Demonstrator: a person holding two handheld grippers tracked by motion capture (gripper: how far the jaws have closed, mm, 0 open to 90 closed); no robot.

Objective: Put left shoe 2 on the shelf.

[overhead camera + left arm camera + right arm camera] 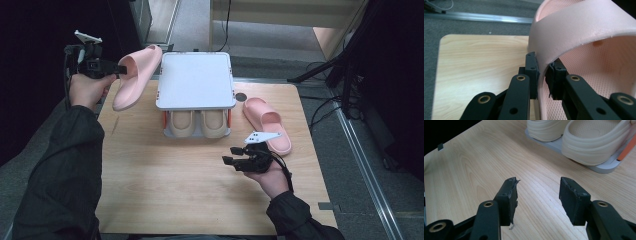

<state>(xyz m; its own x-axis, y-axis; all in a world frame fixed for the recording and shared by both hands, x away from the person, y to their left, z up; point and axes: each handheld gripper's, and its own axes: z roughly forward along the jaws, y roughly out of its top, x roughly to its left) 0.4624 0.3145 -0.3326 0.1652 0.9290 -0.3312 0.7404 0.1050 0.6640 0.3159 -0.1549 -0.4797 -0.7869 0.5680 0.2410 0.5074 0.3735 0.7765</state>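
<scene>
My left gripper (119,70) holds a pink slipper (134,76) in the air at the table's far left corner, beside the rack. In the left gripper view the gripper (542,75) is shut on the slipper's strap (579,27), one pad outside it and one inside. A second pink slipper (267,123) lies on the table right of the rack. My right gripper (231,155) hovers open over the table, in front of the rack and near that slipper; in the right gripper view its jaws (537,192) stand apart with bare wood between them.
A small white two-level shoe rack (196,80) stands at the table's back centre, with a pair of beige slippers (199,122) on its lower shelf, also seen as beige slippers (584,140). The wooden table (200,195) is bare in front. Stands and cables lie on the floor at right.
</scene>
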